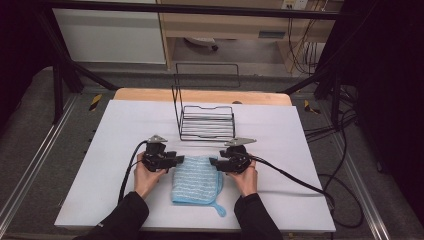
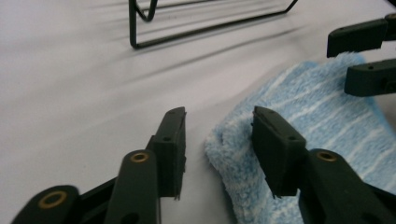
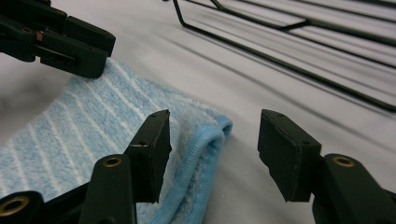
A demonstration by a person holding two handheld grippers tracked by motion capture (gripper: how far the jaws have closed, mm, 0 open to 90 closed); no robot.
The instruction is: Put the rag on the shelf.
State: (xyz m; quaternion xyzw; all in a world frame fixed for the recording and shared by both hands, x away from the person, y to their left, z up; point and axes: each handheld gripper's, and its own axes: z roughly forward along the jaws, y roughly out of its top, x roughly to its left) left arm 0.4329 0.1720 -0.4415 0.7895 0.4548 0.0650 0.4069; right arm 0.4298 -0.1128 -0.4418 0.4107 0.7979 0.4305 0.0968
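Observation:
A folded blue towel with thin white stripes lies flat on the white table, a hanging loop at its near right corner. My left gripper is at the towel's far left corner, its jaws open. In the left gripper view the towel has its fluffy corner against the inner face of the right jaw, and the left gripper has a bare gap beside it. My right gripper is at the far right corner. In the right gripper view the right gripper stands open, the towel's hemmed corner loose between its jaws.
A black wire rack stands on the table just beyond the towel, its tall back frame on the far left side. The white table top has free room left and right of the hands. Cables trail from both grippers off the table's sides.

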